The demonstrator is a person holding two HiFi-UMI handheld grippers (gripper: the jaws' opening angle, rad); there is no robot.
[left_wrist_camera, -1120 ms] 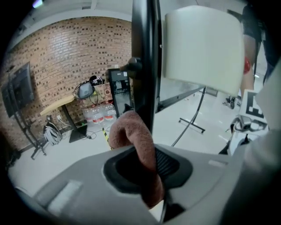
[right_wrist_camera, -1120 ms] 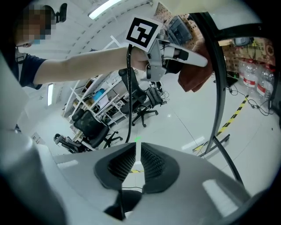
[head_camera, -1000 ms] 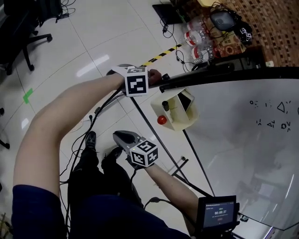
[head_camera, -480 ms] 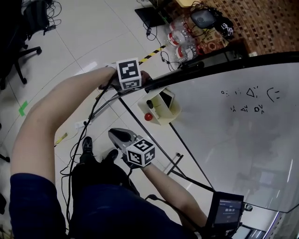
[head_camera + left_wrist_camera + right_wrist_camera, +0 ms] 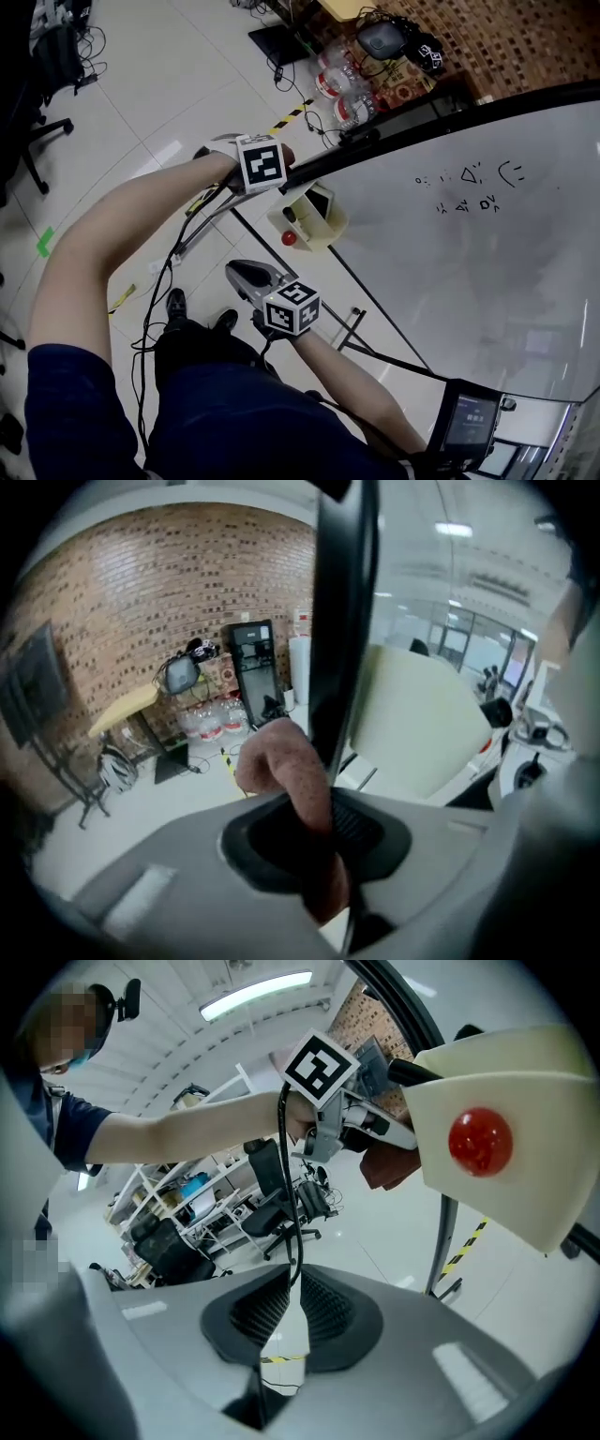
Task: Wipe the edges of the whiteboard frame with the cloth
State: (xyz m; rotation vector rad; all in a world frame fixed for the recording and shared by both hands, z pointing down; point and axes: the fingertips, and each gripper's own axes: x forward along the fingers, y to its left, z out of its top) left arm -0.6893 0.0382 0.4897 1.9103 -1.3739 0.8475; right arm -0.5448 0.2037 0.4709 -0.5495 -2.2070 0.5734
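Two claws show in the head view: the left gripper is at the upper corner of the whiteboard, touching its black frame, and the right gripper hangs lower, apart from the board and below a cream box. In the left gripper view, the left gripper is closed on the brown cloth, which rises from its jaws and lies against the frame just to their right. In the right gripper view, the right gripper is narrow, with only a thin slit between the pads and nothing inside; above and ahead of it are the box and the cloth. I judge the wiping is at this corner, and the long top edge and the other sides probably remain.
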